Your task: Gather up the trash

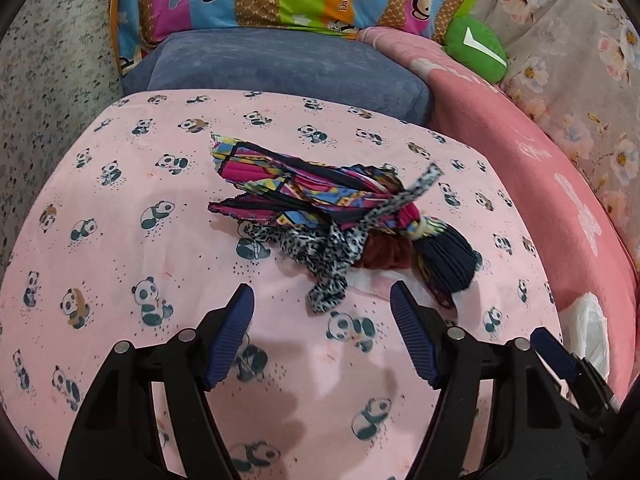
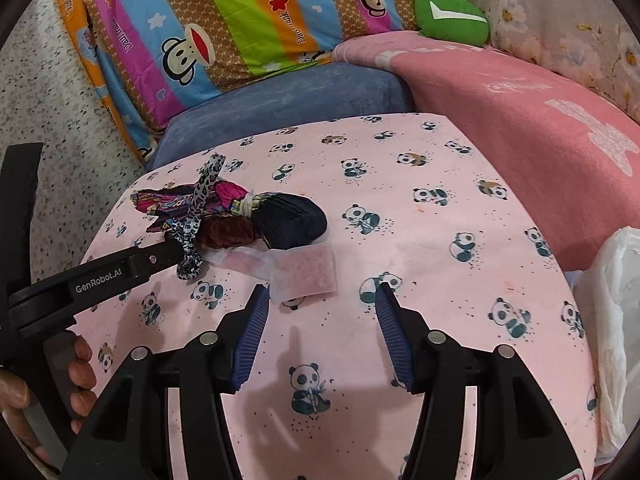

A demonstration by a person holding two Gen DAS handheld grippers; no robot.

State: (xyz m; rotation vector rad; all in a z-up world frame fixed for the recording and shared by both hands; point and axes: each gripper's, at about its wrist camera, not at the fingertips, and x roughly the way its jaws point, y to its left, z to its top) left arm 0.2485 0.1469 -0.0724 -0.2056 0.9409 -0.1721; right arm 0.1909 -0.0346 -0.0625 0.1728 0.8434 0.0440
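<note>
A bundle of cloth scraps (image 1: 320, 208) lies on the pink panda sheet (image 1: 120, 240): colourful striped pieces, leopard-print strips, a dark red piece and a navy pleated piece. It also shows in the right wrist view (image 2: 240, 216). A clear plastic wrapper (image 2: 304, 272) lies flat just in front of the bundle. My left gripper (image 1: 322, 312) is open, just short of the bundle's leopard strip. My right gripper (image 2: 320, 312) is open, just short of the wrapper. The left gripper's finger (image 2: 152, 260) reaches to the leopard strip.
A white plastic bag (image 2: 612, 320) sits at the right edge of the sheet, also seen in the left wrist view (image 1: 588, 328). A blue cushion (image 1: 280, 68), striped monkey pillows (image 2: 220, 20), a pink blanket (image 2: 520, 120) and a green cushion (image 1: 476, 48) lie behind.
</note>
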